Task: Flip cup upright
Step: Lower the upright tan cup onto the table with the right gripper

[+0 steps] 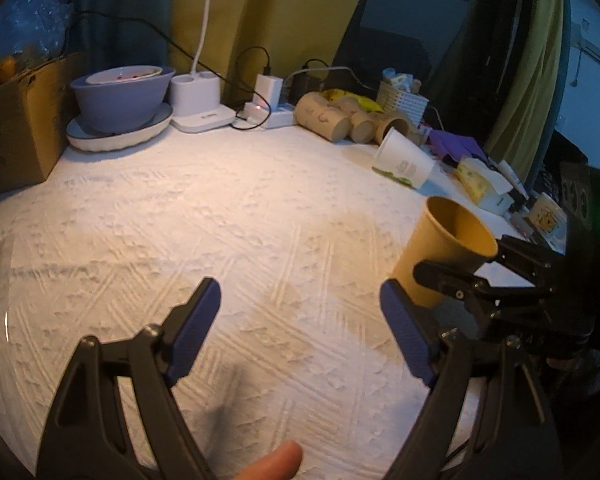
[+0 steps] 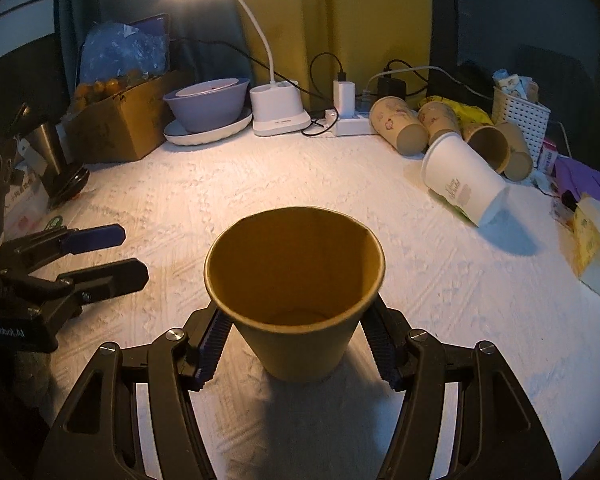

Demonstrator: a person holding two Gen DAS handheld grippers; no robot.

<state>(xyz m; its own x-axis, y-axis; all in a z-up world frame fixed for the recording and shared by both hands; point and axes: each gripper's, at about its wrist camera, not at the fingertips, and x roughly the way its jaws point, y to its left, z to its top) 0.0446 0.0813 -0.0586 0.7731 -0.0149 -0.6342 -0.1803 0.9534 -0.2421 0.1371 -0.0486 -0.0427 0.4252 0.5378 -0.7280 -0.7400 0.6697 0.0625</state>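
Brown cup [image 2: 296, 292] between right tool [image 2: 296, 344] pads

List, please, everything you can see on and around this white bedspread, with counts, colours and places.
brown paper cup: one, upright, centre, between the right gripper's fingers
white paper cup: one, on its side, right
patterned tan paper cups: about four, lying at the back right
purple bowl: one, on a white plate, back left
white desk lamp: one, lit, back centre
cardboard box: one, brown, back left
white plastic basket: one, back right
right gripper: black, shut on the cup
left gripper: black, blue-padded fingers, open, empty
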